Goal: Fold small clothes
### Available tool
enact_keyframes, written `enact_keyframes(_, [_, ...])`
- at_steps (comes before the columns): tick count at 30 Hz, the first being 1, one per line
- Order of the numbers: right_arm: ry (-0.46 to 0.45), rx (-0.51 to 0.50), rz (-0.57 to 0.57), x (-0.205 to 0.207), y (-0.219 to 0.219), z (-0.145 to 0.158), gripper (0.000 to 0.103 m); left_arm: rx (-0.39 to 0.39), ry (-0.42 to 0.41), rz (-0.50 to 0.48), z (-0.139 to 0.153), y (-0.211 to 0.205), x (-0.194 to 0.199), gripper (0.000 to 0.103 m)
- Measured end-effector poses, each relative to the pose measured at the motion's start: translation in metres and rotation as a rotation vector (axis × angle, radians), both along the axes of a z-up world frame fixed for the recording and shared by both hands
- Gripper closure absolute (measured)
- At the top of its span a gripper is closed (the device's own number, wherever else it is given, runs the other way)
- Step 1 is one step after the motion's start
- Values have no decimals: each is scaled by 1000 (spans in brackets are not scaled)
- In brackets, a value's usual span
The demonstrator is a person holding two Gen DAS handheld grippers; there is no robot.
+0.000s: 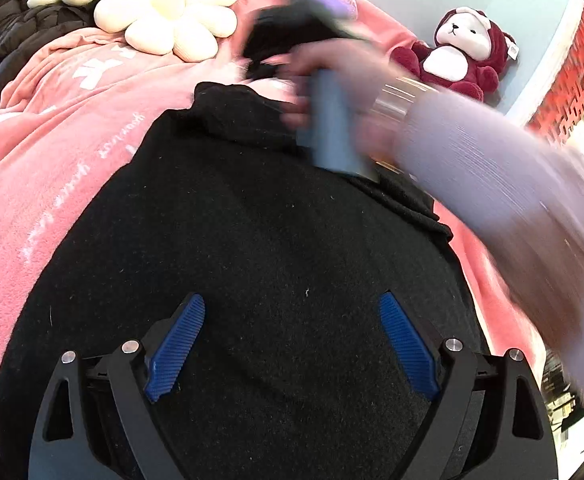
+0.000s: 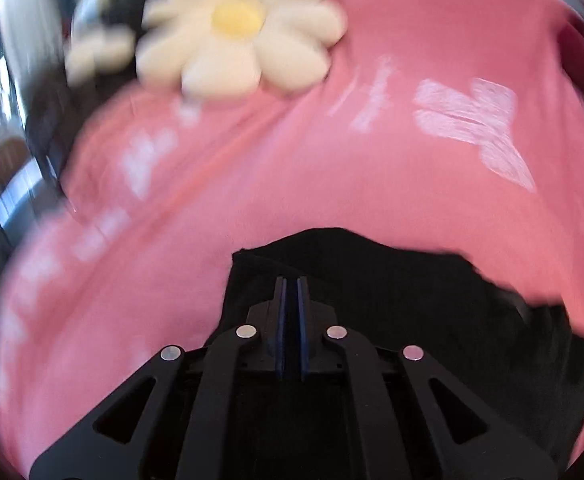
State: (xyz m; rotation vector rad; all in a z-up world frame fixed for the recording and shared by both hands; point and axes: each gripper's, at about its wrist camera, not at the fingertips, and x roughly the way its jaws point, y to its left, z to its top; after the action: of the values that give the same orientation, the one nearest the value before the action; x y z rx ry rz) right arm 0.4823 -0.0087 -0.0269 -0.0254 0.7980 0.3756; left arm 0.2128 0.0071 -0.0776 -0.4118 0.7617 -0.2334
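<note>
A black garment (image 1: pixel 252 232) lies spread on a pink blanket (image 1: pixel 52 160). My left gripper (image 1: pixel 292 304) is open just above the garment's near part, blue pads (image 1: pixel 180 344) wide apart and holding nothing. The right gripper shows blurred at the garment's far edge (image 1: pixel 292 32), held by a hand in a lilac sleeve. In the right wrist view my right gripper (image 2: pixel 291 280) has its blue pads (image 2: pixel 302 320) nearly together over the garment's edge (image 2: pixel 372 280). Whether cloth is pinched between them I cannot tell; the view is blurred by motion.
A cream flower cushion (image 1: pixel 164 12) (image 2: pixel 236 28) lies on the blanket at the back. A dark red and white plush bear (image 1: pixel 460 52) sits at the back right against a pale wall. Dark jackets (image 1: pixel 24 28) are piled at the back left.
</note>
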Motion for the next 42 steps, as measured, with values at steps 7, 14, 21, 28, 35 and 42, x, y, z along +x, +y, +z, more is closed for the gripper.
enact_keyframes(7, [80, -55, -489, -53, -213, -30, 95, 27, 3, 10, 1, -4, 1, 16])
enact_keyframes(14, [154, 49, -489, -48, -252, -58, 103, 16, -9, 10, 0, -2, 1, 15])
enact_keyframes(21, [107, 90, -599, -69, -289, -58, 103, 10, -17, 6, -1, -2, 0, 12])
enact_keyframes(28, [41, 154, -504, -75, -263, -36, 99, 7, -18, 4, -1, -1, 0, 12])
enact_keyframes(35, [85, 135, -515, -105, -264, -40, 97, -10, -25, -1, 1, 2, 0, 12])
enact_keyframes(42, [75, 90, -493, -249, -281, -35, 70, -121, -77, 92, 29, 53, -20, 12])
